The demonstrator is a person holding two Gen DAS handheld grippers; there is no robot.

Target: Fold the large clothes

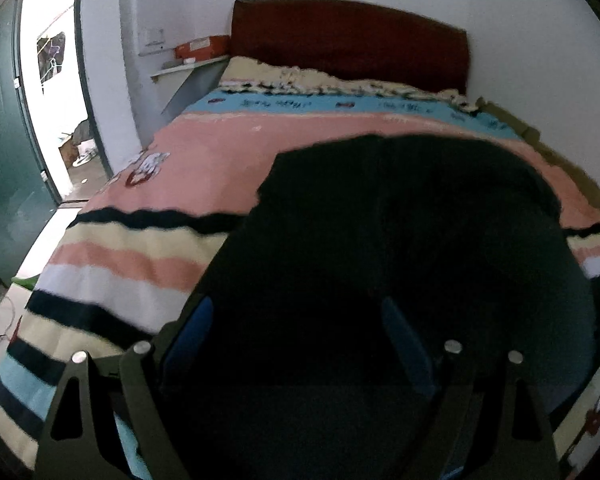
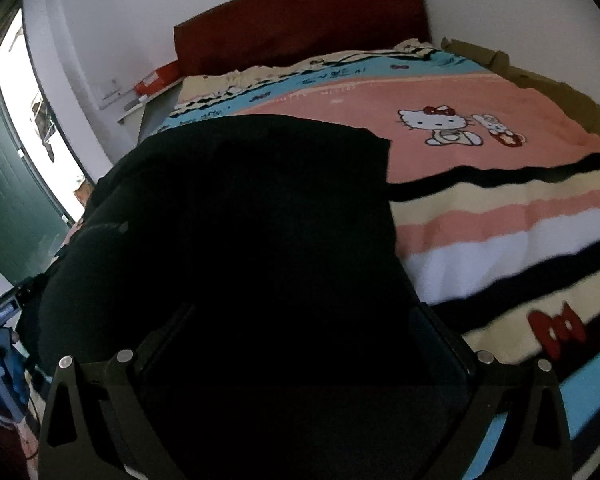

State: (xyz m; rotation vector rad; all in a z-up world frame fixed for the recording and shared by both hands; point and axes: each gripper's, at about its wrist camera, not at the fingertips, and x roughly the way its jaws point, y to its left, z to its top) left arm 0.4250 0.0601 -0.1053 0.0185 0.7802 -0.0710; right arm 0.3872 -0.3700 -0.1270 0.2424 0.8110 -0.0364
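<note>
Left wrist: the left gripper (image 1: 296, 332), jaws spread, hovers above a large black fabric garment (image 1: 400, 240) on a striped pink bedspread (image 1: 204, 160).

Right wrist: the right gripper (image 2: 300, 340), also spread, straddles the garment (image 2: 240, 208); one-layer pinches could skew the fold.

No legible text appears in either view. The blue band of the blanket (image 2: 340, 74) carries dark script-like marks, possibly lettering, too blurred to read. The orange box (image 1: 202, 48) beside the headboard shows pale, unreadable print.
</note>
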